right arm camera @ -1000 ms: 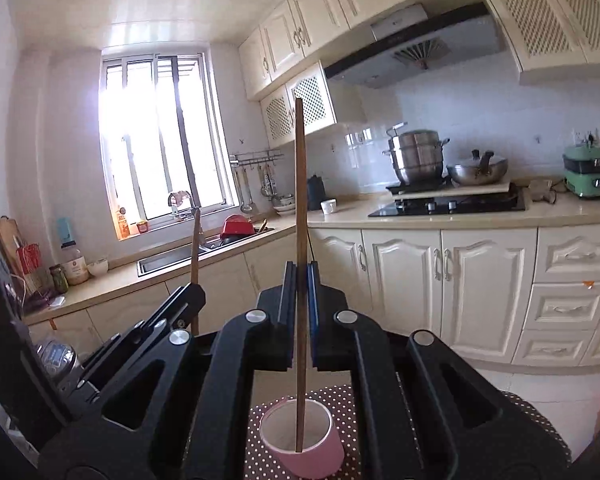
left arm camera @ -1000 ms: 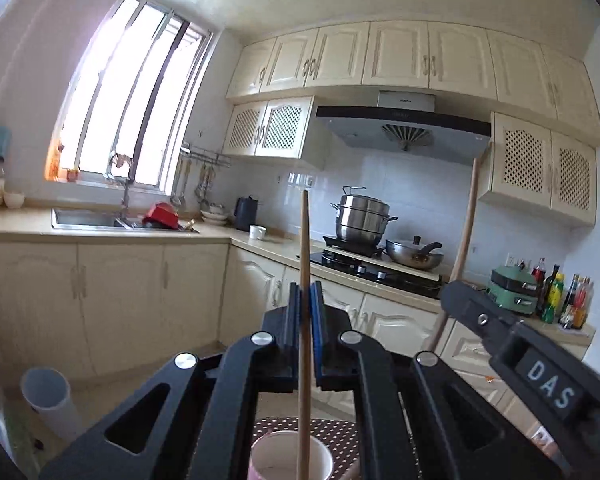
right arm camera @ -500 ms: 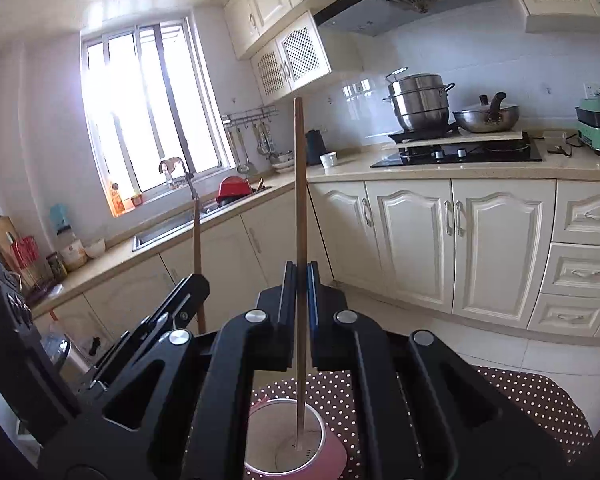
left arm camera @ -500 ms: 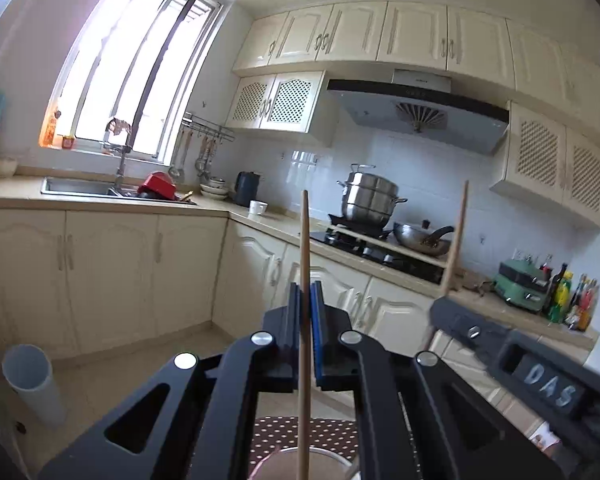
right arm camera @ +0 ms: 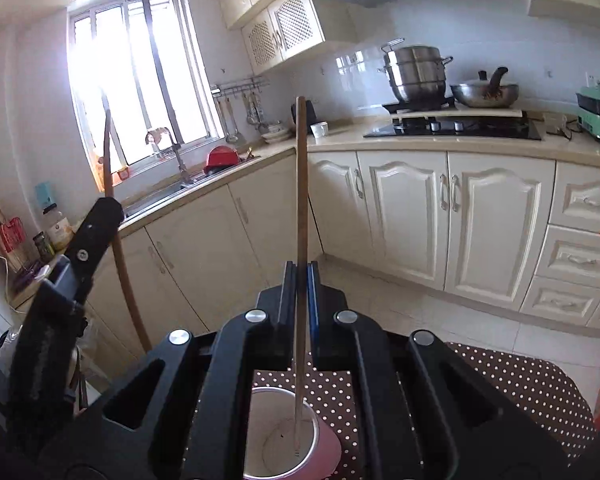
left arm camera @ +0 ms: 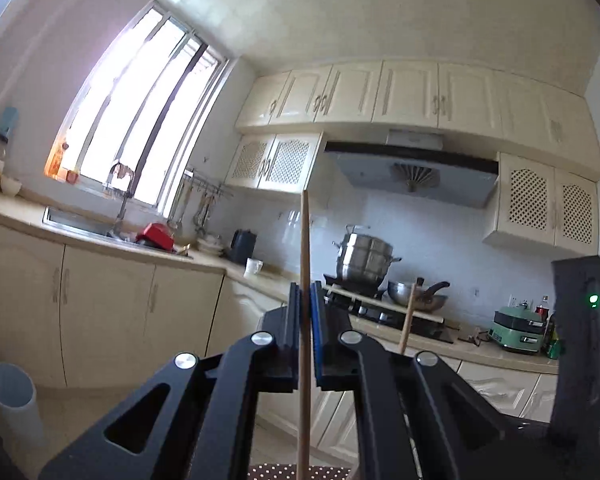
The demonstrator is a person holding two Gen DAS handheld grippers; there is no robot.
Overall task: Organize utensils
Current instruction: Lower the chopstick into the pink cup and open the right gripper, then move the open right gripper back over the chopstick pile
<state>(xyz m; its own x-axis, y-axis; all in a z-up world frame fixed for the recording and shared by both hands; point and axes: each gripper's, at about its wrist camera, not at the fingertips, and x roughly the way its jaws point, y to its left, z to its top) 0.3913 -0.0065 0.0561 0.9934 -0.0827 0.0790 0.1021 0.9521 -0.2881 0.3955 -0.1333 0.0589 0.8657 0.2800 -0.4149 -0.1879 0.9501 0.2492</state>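
My left gripper [left arm camera: 306, 312] is shut on a light wooden chopstick [left arm camera: 305, 248] held upright; its lower end runs down out of the left wrist view. My right gripper [right arm camera: 301, 284] is shut on a darker wooden chopstick [right arm camera: 301, 184], also upright, with its lower tip inside a pink cup [right arm camera: 288, 436] on the brown dotted tablecloth [right arm camera: 516, 384]. The left gripper body [right arm camera: 60, 300] and its chopstick [right arm camera: 114, 208] show at the left of the right wrist view. The right chopstick's top [left arm camera: 407, 320] shows in the left wrist view.
Cream kitchen cabinets [right arm camera: 452, 216] line the far wall, with a hob, a steel pot [right arm camera: 416, 74] and a pan on the counter. A sink [left arm camera: 84, 226] sits under the window. A white bin [left arm camera: 14, 404] stands on the floor at left.
The left gripper has tilted up and risen, so the cup has left its view. The right gripper has lowered its chopstick deeper into the pink cup.
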